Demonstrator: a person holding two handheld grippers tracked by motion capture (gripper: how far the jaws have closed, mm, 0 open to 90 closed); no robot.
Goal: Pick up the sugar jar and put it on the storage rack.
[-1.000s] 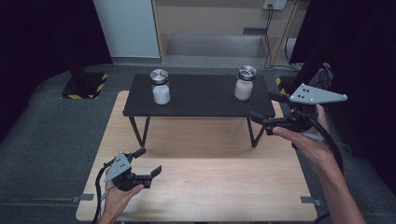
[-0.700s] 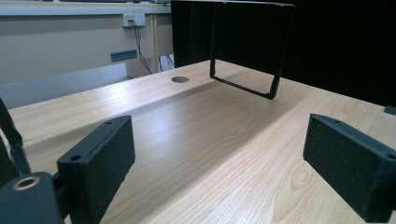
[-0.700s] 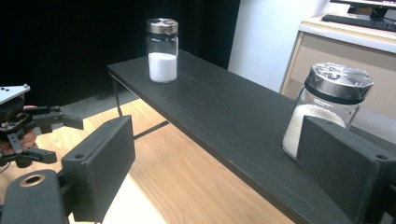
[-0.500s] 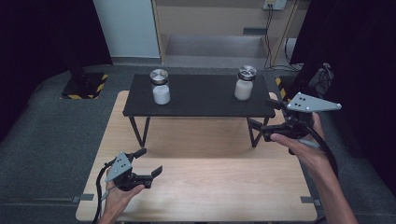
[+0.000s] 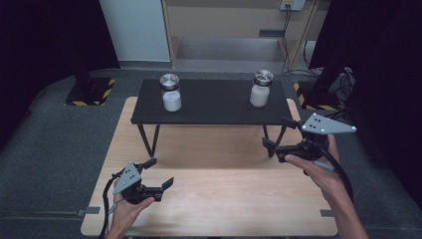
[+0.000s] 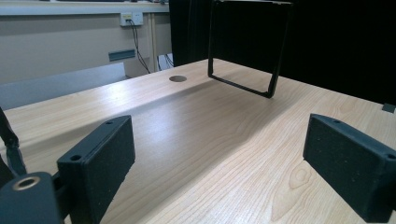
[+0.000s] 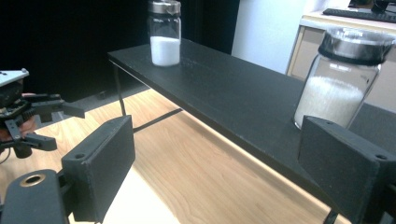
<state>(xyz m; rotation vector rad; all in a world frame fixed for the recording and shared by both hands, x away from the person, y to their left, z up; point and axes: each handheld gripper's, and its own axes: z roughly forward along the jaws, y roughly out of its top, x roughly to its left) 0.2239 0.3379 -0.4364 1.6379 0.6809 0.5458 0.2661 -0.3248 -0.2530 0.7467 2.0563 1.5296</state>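
Note:
Two glass jars with metal lids stand on a low black stand (image 5: pixel 214 107) on the wooden table. The left jar (image 5: pixel 171 93) and the right jar (image 5: pixel 261 89) each hold white grains. My right gripper (image 5: pixel 275 132) hangs open at the stand's right front corner, below the shelf edge, with nothing between its jaws. In the right gripper view the near jar (image 7: pixel 338 79) rises just beyond the right jaw and the far jar (image 7: pixel 165 32) stands at the shelf's other end. My left gripper (image 5: pixel 160 173) rests open low over the table's front left; my left gripper (image 6: pixel 219 158) is empty.
The stand's thin black legs (image 6: pixel 243 46) rise from the wood ahead of the left gripper, near a round hole (image 6: pixel 177 78) in the tabletop. Grey carpet surrounds the table (image 5: pixel 224 199). Cables and a wall socket lie at the back right (image 5: pixel 291 5).
My right gripper has come down and slightly left, from shelf height to below the stand's front right corner. The left gripper and both jars have kept still.

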